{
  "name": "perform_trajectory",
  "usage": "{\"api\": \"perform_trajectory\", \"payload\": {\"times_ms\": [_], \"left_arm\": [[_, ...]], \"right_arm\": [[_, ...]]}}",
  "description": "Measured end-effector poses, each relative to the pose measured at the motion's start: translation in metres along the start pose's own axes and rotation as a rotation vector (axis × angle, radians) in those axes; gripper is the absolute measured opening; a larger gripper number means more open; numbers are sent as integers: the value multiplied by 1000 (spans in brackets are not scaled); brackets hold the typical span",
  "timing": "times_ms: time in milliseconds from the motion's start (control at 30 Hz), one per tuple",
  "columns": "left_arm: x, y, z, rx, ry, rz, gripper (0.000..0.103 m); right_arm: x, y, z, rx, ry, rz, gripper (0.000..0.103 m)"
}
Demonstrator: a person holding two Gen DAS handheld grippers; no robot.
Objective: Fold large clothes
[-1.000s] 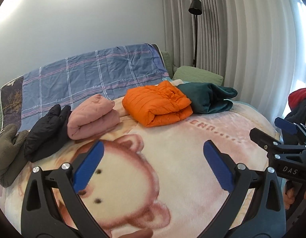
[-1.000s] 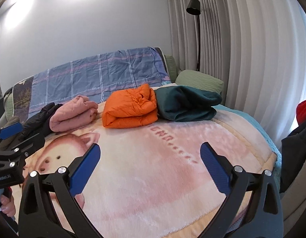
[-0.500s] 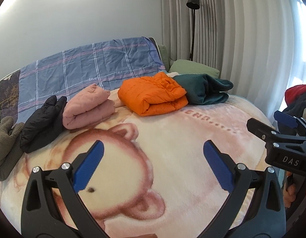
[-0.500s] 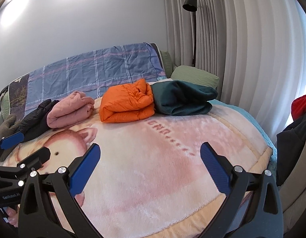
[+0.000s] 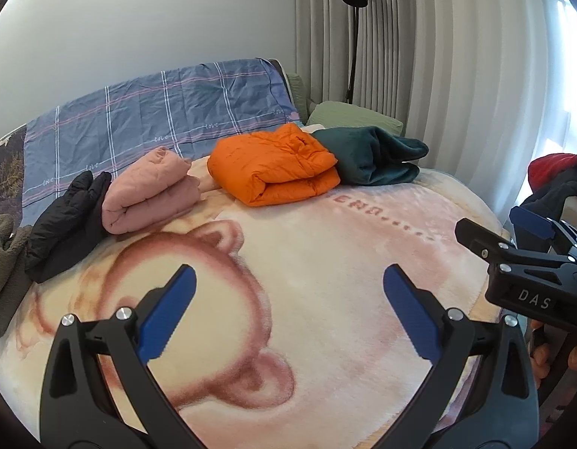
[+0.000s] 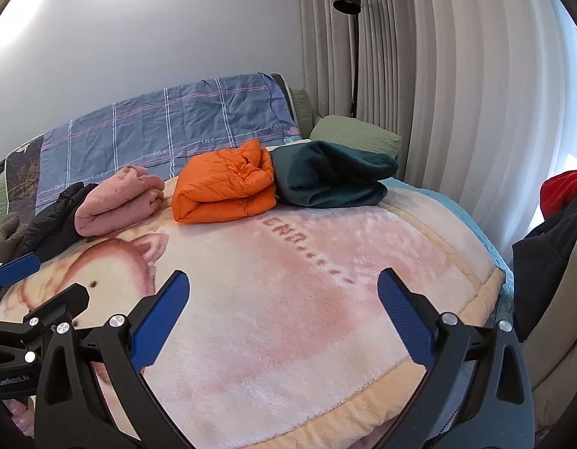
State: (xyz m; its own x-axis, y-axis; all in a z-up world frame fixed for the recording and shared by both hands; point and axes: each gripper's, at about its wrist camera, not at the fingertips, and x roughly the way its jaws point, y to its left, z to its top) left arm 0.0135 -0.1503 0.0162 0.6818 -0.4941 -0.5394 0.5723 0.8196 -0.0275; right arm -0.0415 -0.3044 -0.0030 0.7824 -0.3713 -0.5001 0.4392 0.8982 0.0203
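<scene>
Folded clothes lie in a row at the far side of the bed: an olive garment [image 5: 5, 262], a black jacket [image 5: 65, 224], a pink jacket [image 5: 149, 192], an orange puffer jacket [image 5: 277, 166] and a dark teal garment [image 5: 374, 157]. The row also shows in the right wrist view, with the orange jacket [image 6: 224, 187] and the teal garment [image 6: 333, 176]. My left gripper [image 5: 288, 310] is open and empty above the pink bear blanket [image 5: 307, 262]. My right gripper [image 6: 281, 310] is open and empty above the blanket [image 6: 288, 280], and it appears at the right edge of the left wrist view [image 5: 513, 239].
A pile of red and dark clothes [image 6: 558, 209] lies on a seat right of the bed. A plaid blue sheet [image 5: 157, 112] covers the headboard, with a green pillow [image 5: 355, 119] beside it. A black floor lamp [image 5: 354, 33] stands before grey curtains.
Both grippers have pulled back and risen a little, so the bed and folded clothes sit lower and further off in both views. Both stay open and empty.
</scene>
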Motion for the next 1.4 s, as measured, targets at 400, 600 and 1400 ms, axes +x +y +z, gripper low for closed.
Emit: {"api": "perform_trajectory", "payload": {"times_ms": [400, 600, 1400], "left_arm": [[2, 2, -4, -3, 12, -16, 101], [6, 0, -6, -3, 27, -37, 101], [11, -3, -11, 2, 42, -52, 101]], "right_arm": [[5, 4, -2, -25, 14, -16, 101], [7, 4, -3, -26, 22, -27, 101], [10, 2, -7, -24, 29, -54, 101]]}}
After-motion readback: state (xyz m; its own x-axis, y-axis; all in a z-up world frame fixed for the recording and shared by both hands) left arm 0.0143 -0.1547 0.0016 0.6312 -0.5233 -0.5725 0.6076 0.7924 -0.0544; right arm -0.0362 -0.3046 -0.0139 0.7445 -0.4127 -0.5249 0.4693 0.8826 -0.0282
